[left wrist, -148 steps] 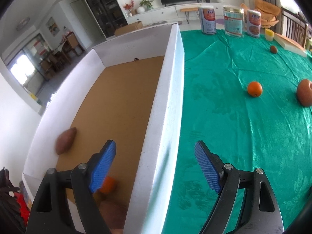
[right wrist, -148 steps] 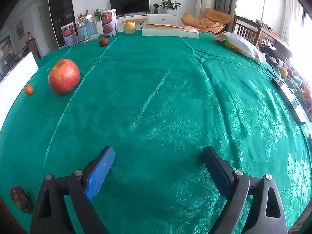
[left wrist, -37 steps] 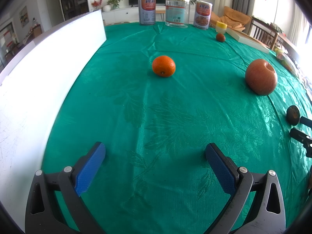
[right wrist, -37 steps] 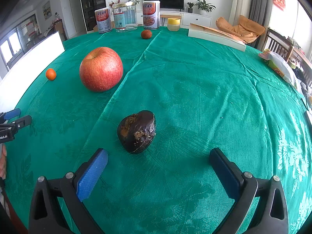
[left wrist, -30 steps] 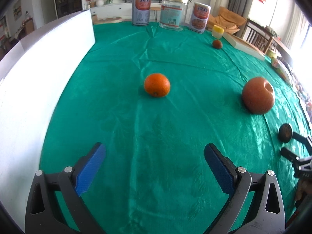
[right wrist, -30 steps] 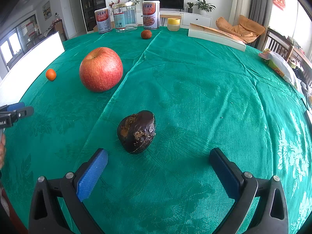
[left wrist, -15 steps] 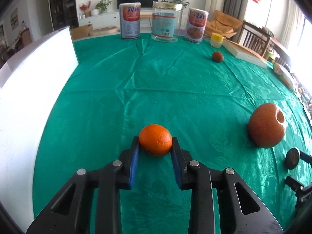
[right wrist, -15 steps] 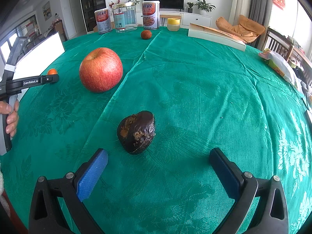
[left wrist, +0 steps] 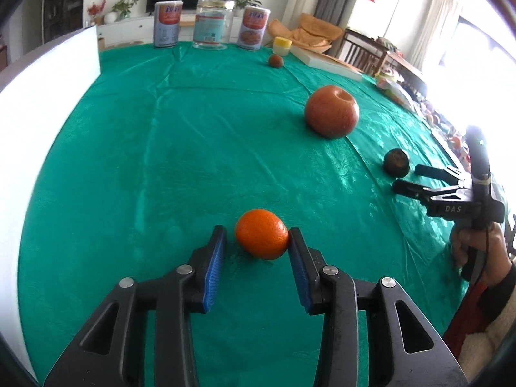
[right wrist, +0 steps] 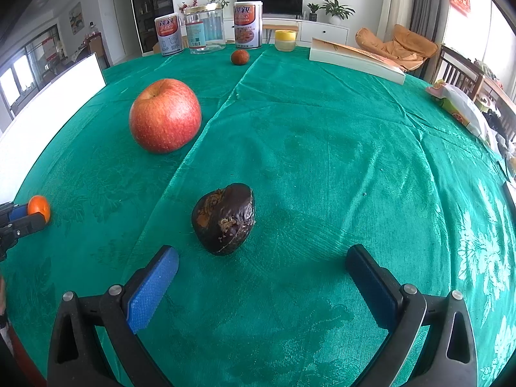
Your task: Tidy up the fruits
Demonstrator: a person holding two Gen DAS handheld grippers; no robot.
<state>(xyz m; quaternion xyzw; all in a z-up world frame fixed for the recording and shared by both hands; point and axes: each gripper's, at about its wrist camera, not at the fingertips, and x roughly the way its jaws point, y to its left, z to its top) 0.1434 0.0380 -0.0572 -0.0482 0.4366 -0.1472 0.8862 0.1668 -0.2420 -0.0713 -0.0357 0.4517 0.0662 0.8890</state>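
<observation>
A small orange (left wrist: 262,238) lies on the green tablecloth between the fingertips of my left gripper (left wrist: 258,242). The right pad touches it; a gap shows at the left pad. The orange also shows in the right wrist view (right wrist: 39,207). A red apple (left wrist: 332,115) (right wrist: 165,114) sits further out. A dark shrivelled fruit (right wrist: 224,217) (left wrist: 396,162) lies just ahead of my right gripper (right wrist: 262,266), which is wide open and empty. A small brown fruit (right wrist: 240,57) lies far back.
A white box wall (left wrist: 42,90) runs along the left edge of the table. Two tins and a glass jar (right wrist: 204,29) stand at the far edge, with a yellow-lidded cup (right wrist: 285,40) and a flat white box (right wrist: 356,59).
My left gripper had closed on the orange and has now loosened, with a gap at the left pad. It has pulled back toward me with the orange. The right gripper has not moved.
</observation>
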